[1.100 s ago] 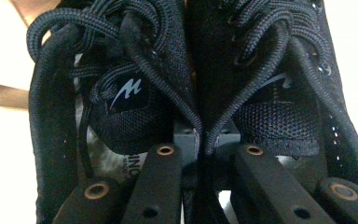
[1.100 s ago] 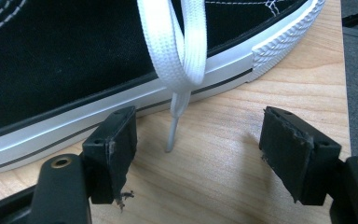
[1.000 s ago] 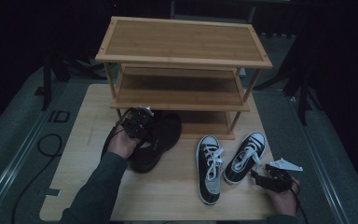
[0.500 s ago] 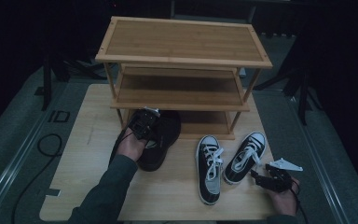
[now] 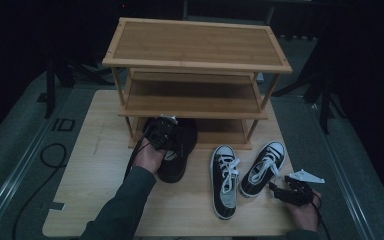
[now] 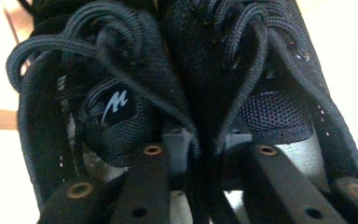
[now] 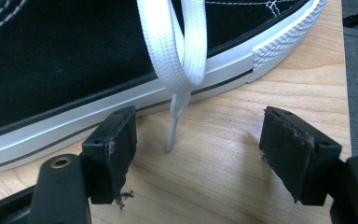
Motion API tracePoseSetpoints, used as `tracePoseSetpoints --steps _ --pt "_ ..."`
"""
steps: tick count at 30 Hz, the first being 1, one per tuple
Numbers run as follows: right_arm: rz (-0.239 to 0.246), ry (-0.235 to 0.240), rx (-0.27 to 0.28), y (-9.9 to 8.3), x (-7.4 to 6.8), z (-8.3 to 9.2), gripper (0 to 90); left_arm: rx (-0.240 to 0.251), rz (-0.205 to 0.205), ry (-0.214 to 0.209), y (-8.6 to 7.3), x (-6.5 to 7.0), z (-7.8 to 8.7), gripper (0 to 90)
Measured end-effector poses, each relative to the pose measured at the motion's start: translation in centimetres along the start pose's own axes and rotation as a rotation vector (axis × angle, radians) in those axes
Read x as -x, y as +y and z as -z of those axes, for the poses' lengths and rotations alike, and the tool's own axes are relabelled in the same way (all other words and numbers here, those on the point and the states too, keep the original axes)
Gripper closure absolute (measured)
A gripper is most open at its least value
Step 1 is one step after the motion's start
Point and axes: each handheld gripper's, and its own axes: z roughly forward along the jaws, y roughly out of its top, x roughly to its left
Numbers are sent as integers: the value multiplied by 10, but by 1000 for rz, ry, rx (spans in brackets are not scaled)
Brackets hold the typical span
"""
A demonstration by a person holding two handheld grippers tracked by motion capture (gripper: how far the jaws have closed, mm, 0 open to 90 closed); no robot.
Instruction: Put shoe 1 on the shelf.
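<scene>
Dark surroundings frame a pale wooden desk (image 5: 95,165) bearing a three-tier bamboo shoe rack (image 5: 195,55). Compared with a second ago, the left tool (image 5: 162,131) has carried the pair of black shoes (image 5: 180,150) forward to the rack's bottom shelf, toes now under it, and its jaws have just been opening; one jaw sits inside each shoe, the inner walls between them no longer squeezed (release appears under way). The right tool (image 5: 280,191) rests open beside the black-and-white sneakers (image 5: 240,175), gripping nothing.
</scene>
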Motion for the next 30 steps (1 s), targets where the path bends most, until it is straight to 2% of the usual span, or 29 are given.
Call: tracePoseSetpoints --steps 3,8,13,24,30 --pt "0 0 0 0 0 0 270 -7 -10 -10 -2 -2 1 619" --pt "0 0 0 0 0 0 270 -5 -7 -49 -7 -5 2 554" --pt "0 0 0 0 0 0 270 0 -24 -65 -12 -7 9 530" --pt "1 -1 0 0 0 0 270 74 -43 -104 -25 -13 34 520" --pt "1 -1 0 0 0 0 270 107 -87 -135 -34 -13 43 526"
